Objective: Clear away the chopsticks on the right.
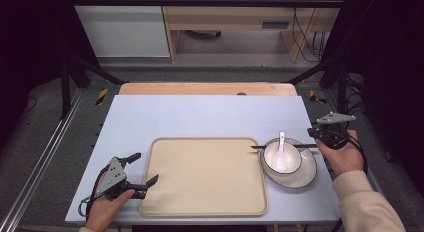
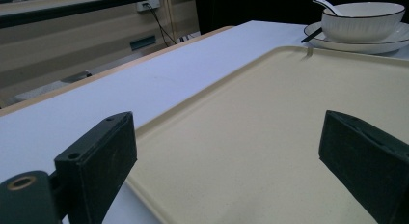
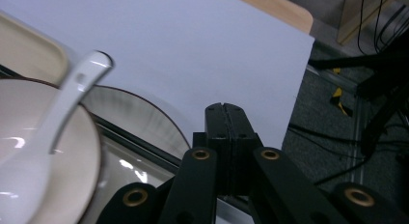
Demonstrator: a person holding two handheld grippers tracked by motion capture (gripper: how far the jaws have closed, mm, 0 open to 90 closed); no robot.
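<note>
An empty beige tray (image 1: 205, 174) (image 2: 270, 113) lies at the table's near middle. Right of it, a white bowl (image 1: 290, 159) (image 3: 43, 151) with a white spoon (image 1: 281, 152) (image 3: 62, 113) stands on a dark-rimmed plate (image 1: 305, 177) (image 3: 135, 122). Black chopsticks (image 1: 260, 147) (image 3: 140, 142) lie across the plate behind the bowl. My left gripper (image 1: 143, 169) (image 2: 229, 122) is open at the tray's left edge, its jaws spanning the rim with nothing between them. My right gripper (image 1: 314, 133) (image 3: 224, 108) is shut just right of the plate, above the chopsticks' right end, with nothing seen between its jaws.
The white tabletop (image 1: 200, 112) has a wooden strip (image 1: 207, 88) along its far edge. Black frame posts (image 1: 65, 87) stand at both sides. Cables (image 3: 347, 132) lie on the floor beyond the table's right edge. The bowl (image 2: 361, 21) and plate (image 2: 357, 43) sit past the tray's far corner.
</note>
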